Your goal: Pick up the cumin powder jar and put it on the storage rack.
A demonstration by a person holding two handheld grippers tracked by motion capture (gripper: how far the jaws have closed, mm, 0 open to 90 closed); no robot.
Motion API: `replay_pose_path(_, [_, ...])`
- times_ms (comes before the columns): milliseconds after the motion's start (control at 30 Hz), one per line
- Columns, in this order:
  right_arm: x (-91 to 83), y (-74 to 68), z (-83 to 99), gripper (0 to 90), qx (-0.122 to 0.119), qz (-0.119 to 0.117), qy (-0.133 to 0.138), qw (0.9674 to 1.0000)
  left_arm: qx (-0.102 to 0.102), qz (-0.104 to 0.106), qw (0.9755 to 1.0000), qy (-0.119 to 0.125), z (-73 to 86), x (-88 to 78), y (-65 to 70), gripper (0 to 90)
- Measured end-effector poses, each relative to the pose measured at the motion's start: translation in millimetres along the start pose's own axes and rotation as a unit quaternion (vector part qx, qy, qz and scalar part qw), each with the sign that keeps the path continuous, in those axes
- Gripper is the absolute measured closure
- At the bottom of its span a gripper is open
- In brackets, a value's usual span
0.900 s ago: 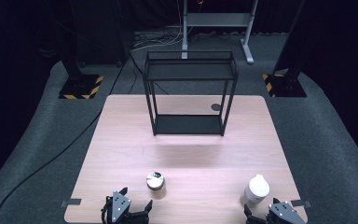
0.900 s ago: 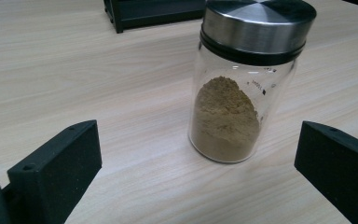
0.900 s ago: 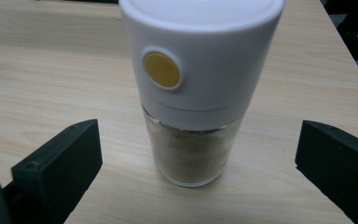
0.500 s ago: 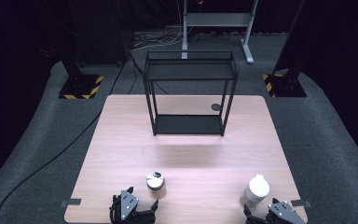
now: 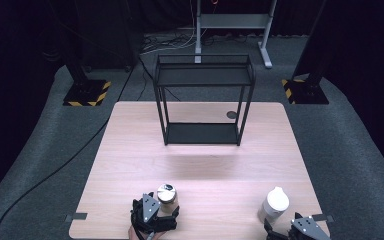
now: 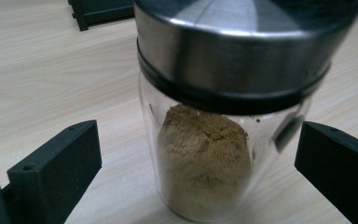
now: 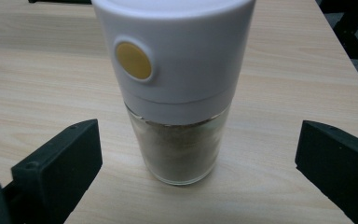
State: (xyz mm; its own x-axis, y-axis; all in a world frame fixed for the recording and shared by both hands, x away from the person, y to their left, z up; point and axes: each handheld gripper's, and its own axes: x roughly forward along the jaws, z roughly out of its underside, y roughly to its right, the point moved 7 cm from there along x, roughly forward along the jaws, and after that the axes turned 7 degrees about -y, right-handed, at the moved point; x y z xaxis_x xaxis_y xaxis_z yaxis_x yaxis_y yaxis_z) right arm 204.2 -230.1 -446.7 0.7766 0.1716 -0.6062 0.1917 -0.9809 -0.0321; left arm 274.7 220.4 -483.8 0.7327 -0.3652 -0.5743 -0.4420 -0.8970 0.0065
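Observation:
A glass spice jar (image 5: 167, 197) (image 6: 214, 154) with a steel lid and brown powder stands near the table's front edge. My left gripper (image 5: 156, 209) (image 6: 198, 163) is open, its jaws on either side of the jar with gaps on both sides. At the front right stands a white-topped grinder (image 5: 274, 204) (image 7: 177, 93) with a yellow button and a glass base. My right gripper (image 5: 292, 231) (image 7: 198, 163) is open right behind the grinder, which sits between the jaws without being touched.
A black two-tier wire shelf (image 5: 203, 100) stands at the back middle of the wooden table (image 5: 205, 165). A small round grommet (image 5: 231, 115) sits behind it. Cables and stand bases lie on the floor beyond.
My left gripper has moved right and forward, so the spice jar now sits between its jaws. The right gripper has stayed put.

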Motion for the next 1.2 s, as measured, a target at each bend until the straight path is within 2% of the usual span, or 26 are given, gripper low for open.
replay_pose_path(367, [0.9,1.2,0.8,0.0,-0.001,-0.001,-0.001,1.0000,0.003,0.000,1.0000,0.008,-8.8,14.2,-4.3,0.0])
replay_pose_path(467, [0.6,0.2,0.4,0.0,-0.003,-0.001,0.000,1.0000,0.002,0.011,0.9998,0.014,-9.9,20.3,-5.6,0.2])
replay_pose_path(567, [0.7,-0.7,0.3,0.0,-0.004,-0.001,0.000,1.0000,-0.002,0.015,0.9998,0.015,-10.9,23.2,-5.6,10.8])
replay_pose_path(667, [0.9,-1.2,0.1,0.0,-0.006,0.000,-0.001,1.0000,-0.001,0.028,0.9995,0.017,-12.2,24.2,-5.5,24.4])
replay_pose_path(700, [0.9,-1.2,0.2,0.0,-0.006,0.000,0.000,1.0000,0.000,0.026,0.9995,0.018,-12.4,24.1,-4.4,30.0])
replay_pose_path(933, [0.5,-1.7,-0.1,0.0,-0.008,0.000,0.000,1.0000,0.005,0.029,0.9994,0.017,-13.0,23.5,-4.4,30.6])
replay_pose_path(1200, [1.1,-1.0,0.5,0.0,-0.007,0.003,-0.001,1.0000,0.000,0.030,0.9993,0.022,-8.9,14.1,-5.3,30.7])
